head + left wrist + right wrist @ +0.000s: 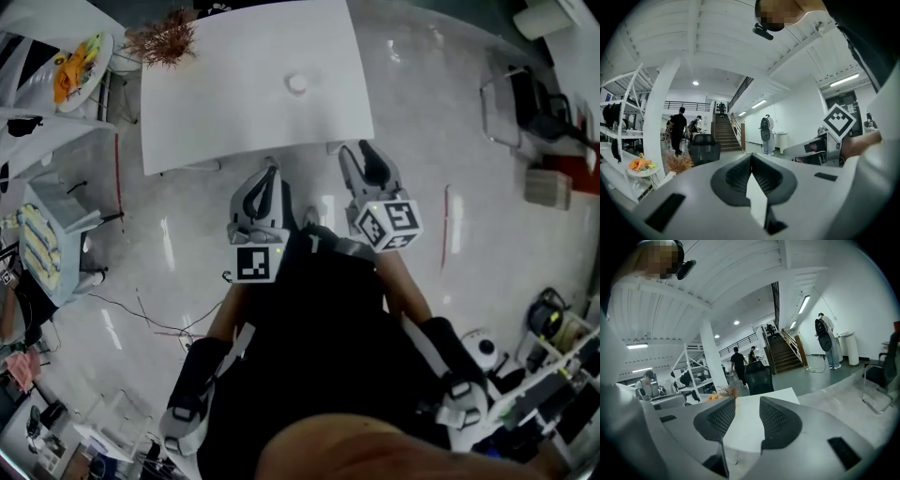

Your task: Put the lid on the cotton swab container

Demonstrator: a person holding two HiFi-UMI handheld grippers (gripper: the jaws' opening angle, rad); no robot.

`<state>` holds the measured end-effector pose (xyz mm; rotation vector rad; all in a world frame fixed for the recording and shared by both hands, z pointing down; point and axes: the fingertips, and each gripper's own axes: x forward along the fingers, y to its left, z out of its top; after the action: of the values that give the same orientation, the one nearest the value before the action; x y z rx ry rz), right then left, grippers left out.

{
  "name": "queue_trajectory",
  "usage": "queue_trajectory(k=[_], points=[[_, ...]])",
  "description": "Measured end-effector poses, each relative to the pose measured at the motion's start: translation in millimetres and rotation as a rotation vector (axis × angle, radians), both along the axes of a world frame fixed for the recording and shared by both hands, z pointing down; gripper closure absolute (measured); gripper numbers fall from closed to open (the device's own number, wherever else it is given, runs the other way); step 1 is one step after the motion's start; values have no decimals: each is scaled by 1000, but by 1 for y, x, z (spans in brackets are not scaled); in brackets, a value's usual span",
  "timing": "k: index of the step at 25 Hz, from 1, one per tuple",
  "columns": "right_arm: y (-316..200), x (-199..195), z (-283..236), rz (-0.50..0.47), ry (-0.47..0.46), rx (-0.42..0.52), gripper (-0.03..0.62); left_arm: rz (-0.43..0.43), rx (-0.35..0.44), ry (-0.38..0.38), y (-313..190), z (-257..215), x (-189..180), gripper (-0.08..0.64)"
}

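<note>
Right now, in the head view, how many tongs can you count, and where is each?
2. The left tongs, shut, and the right tongs, open, sit side by side at the white table's near edge. None appears hidden.

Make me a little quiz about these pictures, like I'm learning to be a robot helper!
1. True or false: the left gripper is shut, with nothing in it.
2. Which gripper has its jaws apart? A) the left gripper B) the right gripper
3. Fill in: the small round thing lies on the white ____.

Key: 1 true; 2 B; 3 table.
</note>
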<state>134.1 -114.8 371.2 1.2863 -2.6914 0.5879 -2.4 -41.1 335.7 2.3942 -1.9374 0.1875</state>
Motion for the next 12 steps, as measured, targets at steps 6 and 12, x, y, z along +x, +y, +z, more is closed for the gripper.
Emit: queue_trajectory(k=[6,12], points=[[-65,-20,37,24,9,-90,439,56,-13,-30,-76,28,-18,554],[-131,-37,80,46,12,-174,439,135,-50,-89,-145,67,-28,554]])
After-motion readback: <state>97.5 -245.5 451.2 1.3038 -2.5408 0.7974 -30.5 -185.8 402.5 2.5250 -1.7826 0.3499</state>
